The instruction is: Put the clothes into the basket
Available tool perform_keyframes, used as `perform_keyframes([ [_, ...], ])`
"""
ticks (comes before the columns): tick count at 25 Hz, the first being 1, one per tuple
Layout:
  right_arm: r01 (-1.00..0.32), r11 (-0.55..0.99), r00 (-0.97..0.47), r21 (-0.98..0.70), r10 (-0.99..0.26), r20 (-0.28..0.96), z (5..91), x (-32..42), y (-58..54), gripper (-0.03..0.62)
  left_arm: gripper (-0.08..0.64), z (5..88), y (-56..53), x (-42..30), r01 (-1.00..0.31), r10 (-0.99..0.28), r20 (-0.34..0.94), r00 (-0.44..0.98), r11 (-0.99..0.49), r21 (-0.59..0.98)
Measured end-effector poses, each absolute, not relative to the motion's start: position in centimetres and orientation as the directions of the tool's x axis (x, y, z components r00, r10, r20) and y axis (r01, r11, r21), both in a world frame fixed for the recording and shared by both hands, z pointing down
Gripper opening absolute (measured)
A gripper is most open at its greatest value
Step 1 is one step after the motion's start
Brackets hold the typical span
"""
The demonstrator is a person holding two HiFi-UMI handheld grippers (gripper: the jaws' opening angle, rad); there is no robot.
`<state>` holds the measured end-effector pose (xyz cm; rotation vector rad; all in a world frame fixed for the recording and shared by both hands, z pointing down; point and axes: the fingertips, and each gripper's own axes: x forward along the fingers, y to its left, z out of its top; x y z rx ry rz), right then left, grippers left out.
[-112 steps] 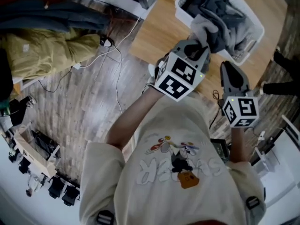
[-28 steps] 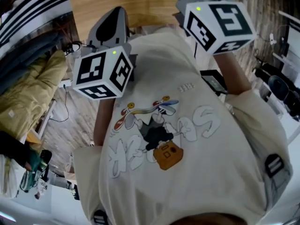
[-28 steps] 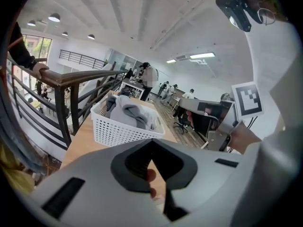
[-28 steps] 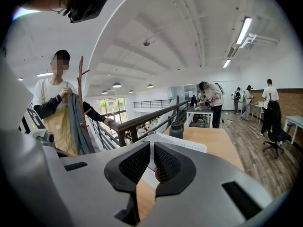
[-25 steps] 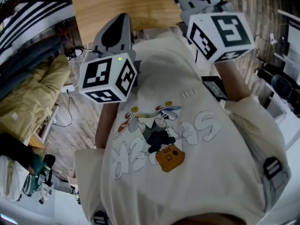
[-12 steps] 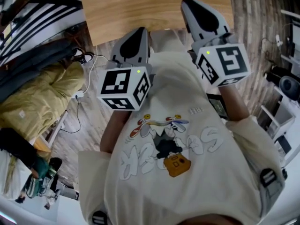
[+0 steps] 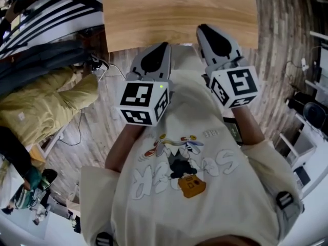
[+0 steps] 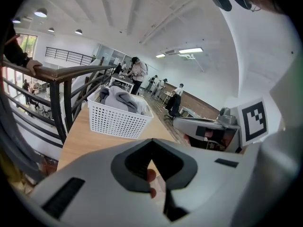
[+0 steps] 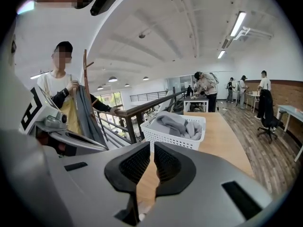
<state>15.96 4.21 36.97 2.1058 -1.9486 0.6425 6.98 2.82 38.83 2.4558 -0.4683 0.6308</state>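
The basket [image 9: 173, 137] full of clothes [image 9: 177, 121] sits on the counter [image 7: 179, 19], and well back from the basket the left gripper [image 8: 151, 144] and right gripper [image 9: 152, 148] both point at it, fingers shut on nothing

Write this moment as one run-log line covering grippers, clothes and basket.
left gripper: shut, empty | right gripper: shut, empty | clothes: in basket | basket: on table

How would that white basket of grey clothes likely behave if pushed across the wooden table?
The basket would probably slide rather than tip: it looks low and wide on the smooth table. Its load of soft grey clothes suggests it is fairly light.
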Motion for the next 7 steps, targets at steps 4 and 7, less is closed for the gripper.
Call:
perform_keyframes([
  [4, -0.982, -0.105, 0.025, -0.154, -0.891, 0.453, 36.8, 17.0, 4.9, 0.040, 0.002, 38.5, 3.5, 7.9, -0.450, -0.184, 0.528, 0.829, -0.781, 0.434],
  [7, -0.980, -0.115, 0.029, -0.160, -0.887, 0.460, 36.4, 17.8, 5.4, 0.041, 0.002, 38.0, 3.8, 8.5, -0.446, -0.180, 0.527, 0.831, -0.781, 0.436],
])
